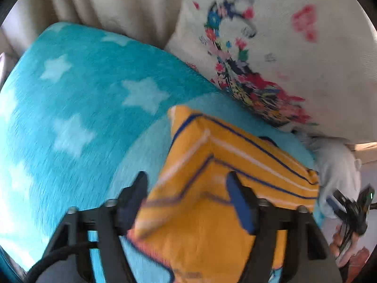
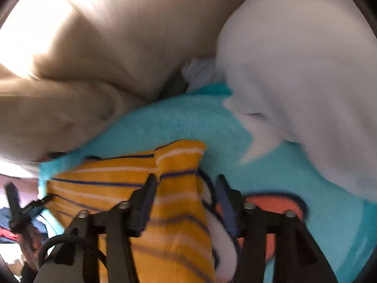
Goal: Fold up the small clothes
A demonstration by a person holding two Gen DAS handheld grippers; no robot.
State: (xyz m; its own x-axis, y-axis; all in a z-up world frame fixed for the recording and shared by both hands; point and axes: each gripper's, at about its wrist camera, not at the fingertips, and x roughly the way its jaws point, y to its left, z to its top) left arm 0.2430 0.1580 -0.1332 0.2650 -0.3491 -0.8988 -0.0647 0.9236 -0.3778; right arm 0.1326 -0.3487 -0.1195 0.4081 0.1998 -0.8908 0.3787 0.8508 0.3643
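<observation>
A small yellow garment (image 1: 212, 212) with white and navy stripes lies folded on a turquoise blanket (image 1: 82, 94). My left gripper (image 1: 187, 188) hangs over its near end, open, with the cloth lying loose between the wide-spread fingers. In the right wrist view the same yellow garment (image 2: 176, 188) runs up between the fingers of my right gripper (image 2: 186, 188), which is also open; its pads stand clear of the cloth. Each gripper also shows at the edge of the other view: the right gripper (image 1: 351, 205) and the left gripper (image 2: 21, 210).
A white cushion (image 1: 271, 47) with a flower print leans behind the blanket, next to beige fabric (image 1: 117, 4). A pale grey garment (image 2: 306, 82) lies bunched on the blanket's right. An orange patch (image 2: 275, 205) with a dark outline is printed on the turquoise blanket (image 2: 188, 118).
</observation>
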